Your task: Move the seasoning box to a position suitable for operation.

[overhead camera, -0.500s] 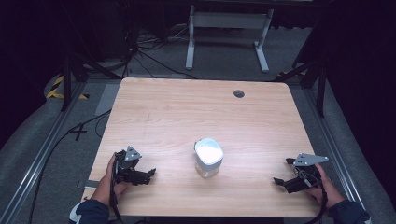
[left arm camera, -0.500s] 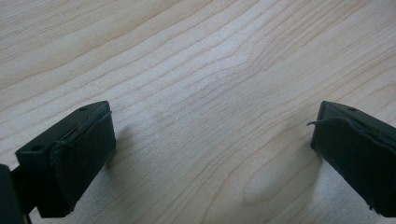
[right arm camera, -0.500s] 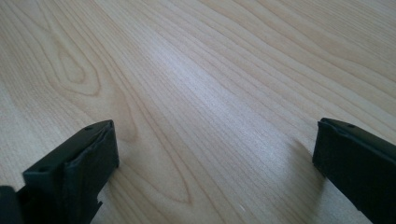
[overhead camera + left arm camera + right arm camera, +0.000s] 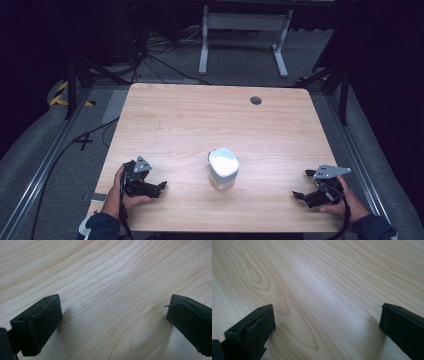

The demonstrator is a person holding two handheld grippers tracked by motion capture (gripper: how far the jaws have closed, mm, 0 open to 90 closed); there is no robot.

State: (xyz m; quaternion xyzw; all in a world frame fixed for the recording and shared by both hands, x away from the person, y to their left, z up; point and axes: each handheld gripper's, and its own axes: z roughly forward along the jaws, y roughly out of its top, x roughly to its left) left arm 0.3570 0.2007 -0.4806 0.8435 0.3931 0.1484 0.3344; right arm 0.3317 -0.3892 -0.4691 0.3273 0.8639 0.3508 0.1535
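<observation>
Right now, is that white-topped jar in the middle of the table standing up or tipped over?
Upright. In the high view the jar stands on its base on the table, white lid facing up, clear body below it.

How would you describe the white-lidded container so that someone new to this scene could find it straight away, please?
Start at the light wooden table and look to its near half, about midway between the left gripper and right gripper. There stands the container, clear-bodied with a rounded white lid, touching neither gripper.
</observation>
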